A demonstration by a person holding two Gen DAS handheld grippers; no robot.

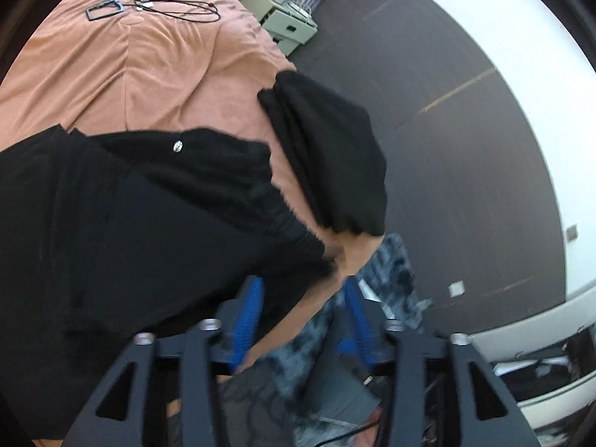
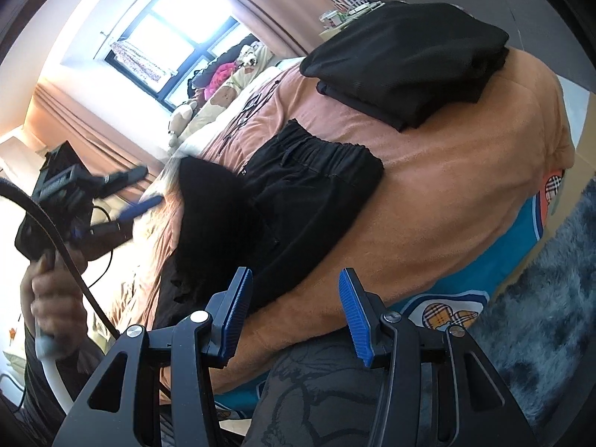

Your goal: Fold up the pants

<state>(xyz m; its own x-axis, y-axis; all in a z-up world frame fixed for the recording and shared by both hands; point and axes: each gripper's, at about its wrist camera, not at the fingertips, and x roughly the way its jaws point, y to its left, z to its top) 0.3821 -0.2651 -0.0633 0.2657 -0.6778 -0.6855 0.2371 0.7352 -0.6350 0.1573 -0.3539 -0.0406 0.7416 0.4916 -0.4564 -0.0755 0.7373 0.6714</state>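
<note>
orange bedspread (image 2: 465, 186), black pants (image 2: 298, 201) beside folded black stack (image 2: 406, 59), cables (image 1: 167, 3) beyond, both tongs (image 1: 301, 316) (image 2: 294, 309) wide open, empty

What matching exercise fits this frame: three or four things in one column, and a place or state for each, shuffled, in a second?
Things:
1. folded black stack
2. black pants
3. cables
4. right claw

Places or states:
a. open, holding nothing
b. far end of the blanket
c. spread out, elastic waistband showing
d. near the bed's corner, beyond the pants

Pairs: 1-d, 2-c, 3-b, 4-a
</note>
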